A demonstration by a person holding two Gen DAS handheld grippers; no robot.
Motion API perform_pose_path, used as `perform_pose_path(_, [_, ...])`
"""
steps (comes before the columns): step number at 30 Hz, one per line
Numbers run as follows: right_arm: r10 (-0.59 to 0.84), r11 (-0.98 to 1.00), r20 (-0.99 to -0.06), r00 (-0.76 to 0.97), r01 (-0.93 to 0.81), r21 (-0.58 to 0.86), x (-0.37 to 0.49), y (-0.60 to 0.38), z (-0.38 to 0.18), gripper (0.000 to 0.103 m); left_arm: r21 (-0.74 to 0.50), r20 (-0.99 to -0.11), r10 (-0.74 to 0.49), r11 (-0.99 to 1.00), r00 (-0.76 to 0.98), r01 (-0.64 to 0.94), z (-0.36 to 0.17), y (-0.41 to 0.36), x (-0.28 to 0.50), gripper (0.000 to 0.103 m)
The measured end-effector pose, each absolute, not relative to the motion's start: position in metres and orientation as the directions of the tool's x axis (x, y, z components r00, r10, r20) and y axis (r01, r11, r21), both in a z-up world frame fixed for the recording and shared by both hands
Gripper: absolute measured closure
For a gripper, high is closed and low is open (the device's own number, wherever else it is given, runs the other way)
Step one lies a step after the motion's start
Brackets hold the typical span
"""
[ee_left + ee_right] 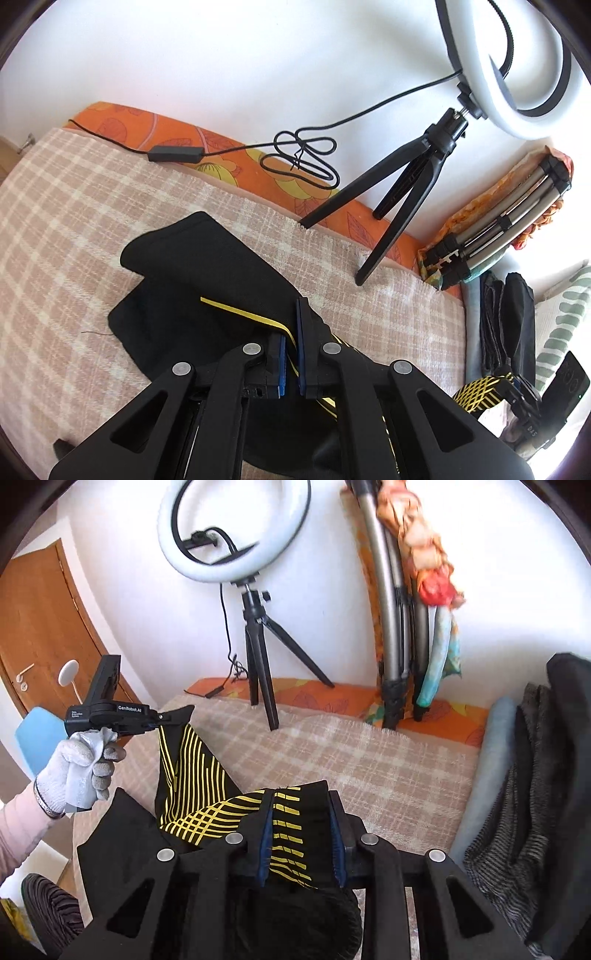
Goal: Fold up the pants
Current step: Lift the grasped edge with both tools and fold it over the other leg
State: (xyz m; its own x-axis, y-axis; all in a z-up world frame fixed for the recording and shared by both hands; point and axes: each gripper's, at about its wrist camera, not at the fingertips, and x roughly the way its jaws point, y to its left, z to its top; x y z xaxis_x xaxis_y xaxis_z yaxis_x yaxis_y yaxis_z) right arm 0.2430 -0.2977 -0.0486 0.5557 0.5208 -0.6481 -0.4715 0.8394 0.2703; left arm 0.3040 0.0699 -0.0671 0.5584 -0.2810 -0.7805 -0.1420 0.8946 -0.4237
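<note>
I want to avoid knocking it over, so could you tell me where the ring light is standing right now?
The ring light stands on its black tripod at the far edge of the bed against the white wall, left of the folded silver tripod in the right wrist view.

1. Checked blanket [92, 206], beige and white, covers the bed.
2. Orange floral sheet [229, 147] shows along the wall edge.
3. Ring light [232, 531] on a small black tripod [258, 657] stands on the bed; its cable [306, 158] lies coiled, with an inline control box [173, 152].
4. Folded metal tripod [506, 221] leans in the corner.
5. Stack of folded clothes [517, 775] sits on the right.
6. Wooden door [40, 627] on the left.
</note>
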Motion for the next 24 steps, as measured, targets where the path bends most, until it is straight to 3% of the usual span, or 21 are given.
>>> perform_pose_path(6, [0.515,0.844,-0.572,0.638,-0.493,0.209,0.183,-0.304,0.004,0.078,-0.435,-0.741,-0.262,0.888,0.619,-0.145,-0.035,0.087,0.261,0.100])
perform_pose_path(12, [0.529,0.827,-0.561,0.637,-0.537,0.169,0.118,-0.297,0.008,0.078,-0.434,-0.708,-0.240,0.890,0.664,-0.141,-0.018,0.106,0.199,0.100])
perform_pose_path(24, [0.458,0.792,-0.734,0.501,-0.604,0.082,0.034,-0.271,-0.065,0.078,-0.431,-0.753,-0.236,0.883,0.614,-0.188,-0.087,0.125,0.088,0.100])
